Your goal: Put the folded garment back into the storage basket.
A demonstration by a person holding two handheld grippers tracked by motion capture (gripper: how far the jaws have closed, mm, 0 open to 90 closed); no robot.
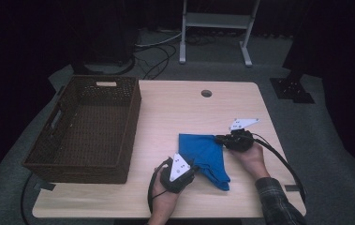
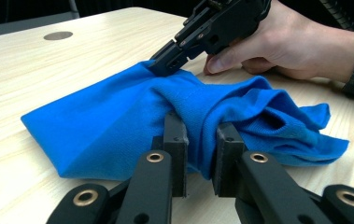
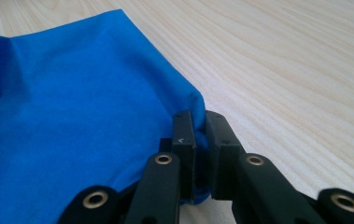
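You have both sets of jaws clamped on the blue cloth [image 1: 205,157] — the left gripper [image 2: 200,142] pinching a bunched fold, the right gripper [image 3: 199,135] nipping a corner — so the cloth, lying on the table [image 1: 175,112] between them, can be spread or folded.

The cloth [image 1: 204,154] is a plain bright blue, with no print or stripe anywhere on it. Both the left gripper [image 1: 190,169] and the right gripper [image 1: 220,138] are black, each topped with a pale grey three-cornered plate marked with small dark dots, and brass-coloured rings sit at the jaw pivots. The table [image 1: 175,112] is light wood with a fine straight grain. The wicker basket [image 1: 91,159] is dark brown, woven. The sleeve [image 1: 278,201] is a dark plaid.
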